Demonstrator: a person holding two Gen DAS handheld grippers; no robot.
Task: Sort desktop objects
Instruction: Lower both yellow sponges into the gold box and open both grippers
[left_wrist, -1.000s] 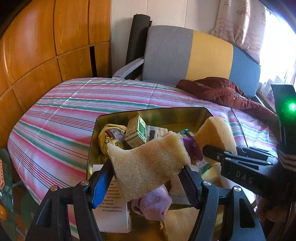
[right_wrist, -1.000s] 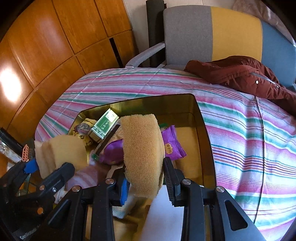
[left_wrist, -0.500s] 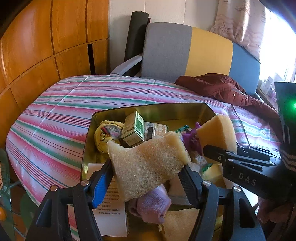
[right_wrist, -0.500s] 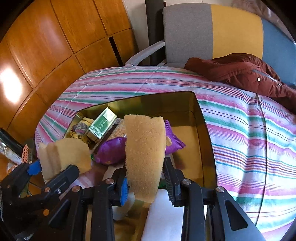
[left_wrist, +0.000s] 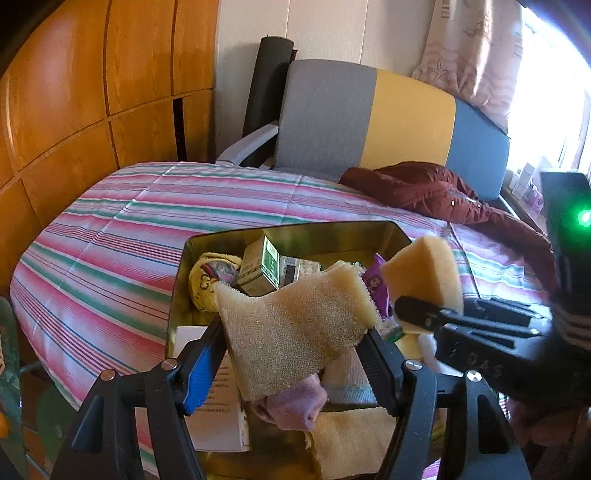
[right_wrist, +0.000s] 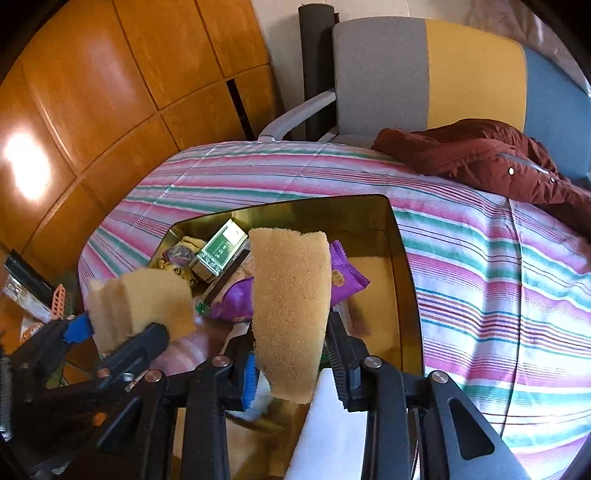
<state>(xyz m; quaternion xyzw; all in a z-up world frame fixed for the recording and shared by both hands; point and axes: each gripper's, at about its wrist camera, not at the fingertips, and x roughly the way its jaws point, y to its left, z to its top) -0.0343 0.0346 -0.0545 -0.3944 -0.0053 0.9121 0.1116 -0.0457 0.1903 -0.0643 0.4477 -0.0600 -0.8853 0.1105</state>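
1. The left gripper (left_wrist: 295, 343) has its jaws wide apart yet clamped on a broad, flat piece of coarse yellow foam sponge (left_wrist: 295, 325), which is held raised over the near end of the tin.
2. The right gripper (right_wrist: 291, 365) is nearly closed and pinches a second, narrower strip of yellow foam sponge (right_wrist: 291, 299), which stands upright between its jaws.
3. Both pieces hang above a rectangular gold metal tin (right_wrist: 402, 266) that rests on a table under a pink, green and white striped cloth (left_wrist: 122, 243).
4. Inside the tin lie a small green and white carton (right_wrist: 219, 251), a shiny purple snack packet (right_wrist: 343, 280), a yellow printed cloth (left_wrist: 207, 273) and a lilac rolled sock (left_wrist: 295, 404).
5. A white printed leaflet (left_wrist: 218, 413) lies at the tin's near left corner.
6. A dark red jacket (right_wrist: 480, 158) is heaped on the far side of the cloth, before a grey, yellow and blue chair back (left_wrist: 388, 122).
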